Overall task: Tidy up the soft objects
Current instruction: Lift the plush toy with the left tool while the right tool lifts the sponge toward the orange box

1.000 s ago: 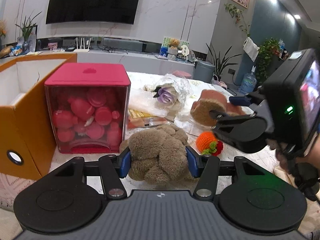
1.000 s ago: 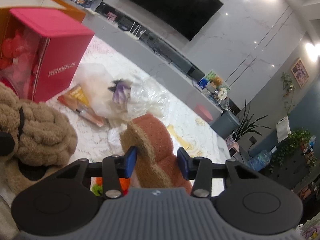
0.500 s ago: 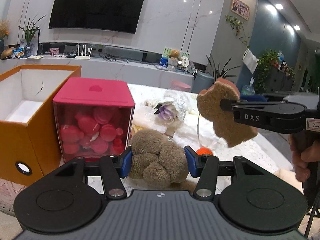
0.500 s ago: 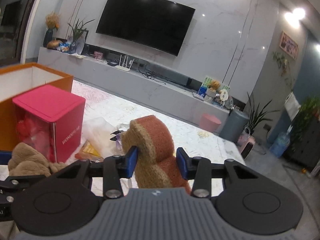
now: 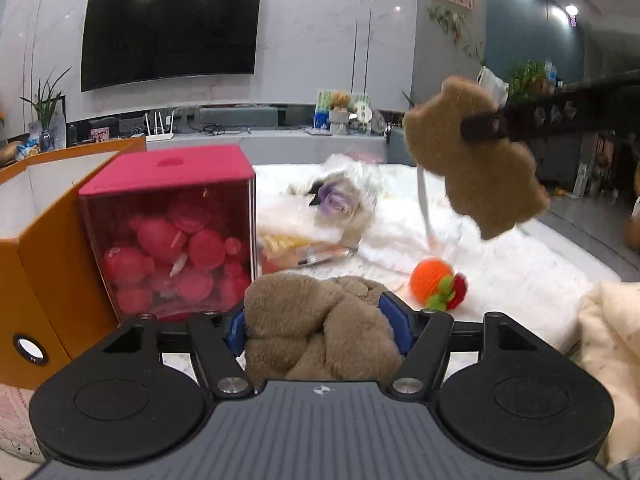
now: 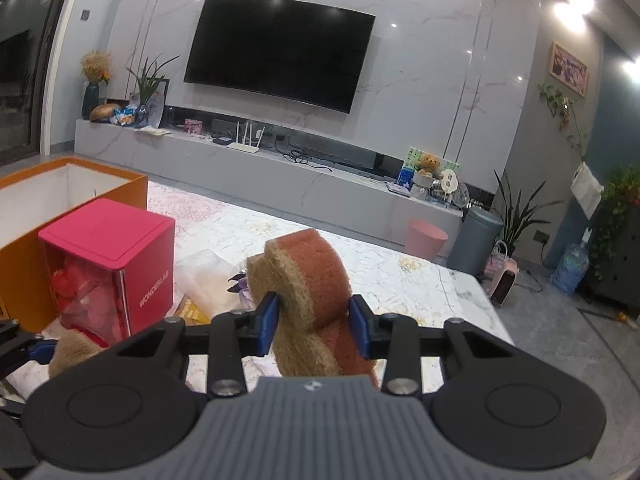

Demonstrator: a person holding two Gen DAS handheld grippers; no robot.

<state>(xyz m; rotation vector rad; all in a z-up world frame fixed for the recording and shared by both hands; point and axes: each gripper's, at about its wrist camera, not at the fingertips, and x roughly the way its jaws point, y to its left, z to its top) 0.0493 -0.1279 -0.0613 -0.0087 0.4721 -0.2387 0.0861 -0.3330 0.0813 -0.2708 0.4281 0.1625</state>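
R gripper (image 6: 313, 326) pinches a light, squashy bear sponge (image 6: 308, 280) mid-body, aloft over the table (image 5: 500, 272), while L gripper (image 5: 318, 326), jaws just widening, straddles a soft knot plush (image 5: 320, 328) near the front edge.

a home living room: a wall-mounted television (image 6: 280, 50) on a marble-look wall, a long low media console (image 6: 248, 172) beneath with a router (image 6: 244, 138), potted plants (image 6: 516, 216) far right, framed picture (image 6: 569, 69).
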